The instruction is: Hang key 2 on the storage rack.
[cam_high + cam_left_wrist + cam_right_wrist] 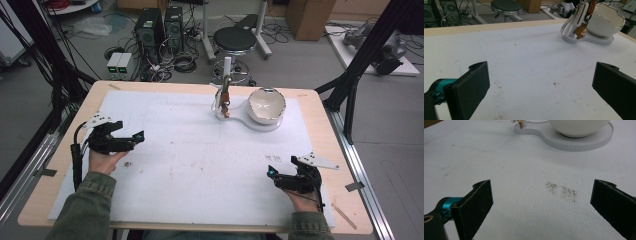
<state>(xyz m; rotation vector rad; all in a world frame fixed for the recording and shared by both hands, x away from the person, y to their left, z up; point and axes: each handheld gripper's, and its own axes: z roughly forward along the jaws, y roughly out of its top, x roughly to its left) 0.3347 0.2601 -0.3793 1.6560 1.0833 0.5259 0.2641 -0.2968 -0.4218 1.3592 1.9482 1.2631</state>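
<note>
Even, soft overhead light falls on the white mat (190, 165), leaving only faint shadows. Beyond the tongs, the white bowl (267, 106) catches a bright glint along its rim. In both gripper views the near black jaws blur at the bottom edge; the high view is grainy and low in detail.

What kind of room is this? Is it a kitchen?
Probably not a kitchen; it looks like a lab or workshop. Computer towers and tangled cables sit on the floor behind the table, near a black stool and a cardboard box.
</note>
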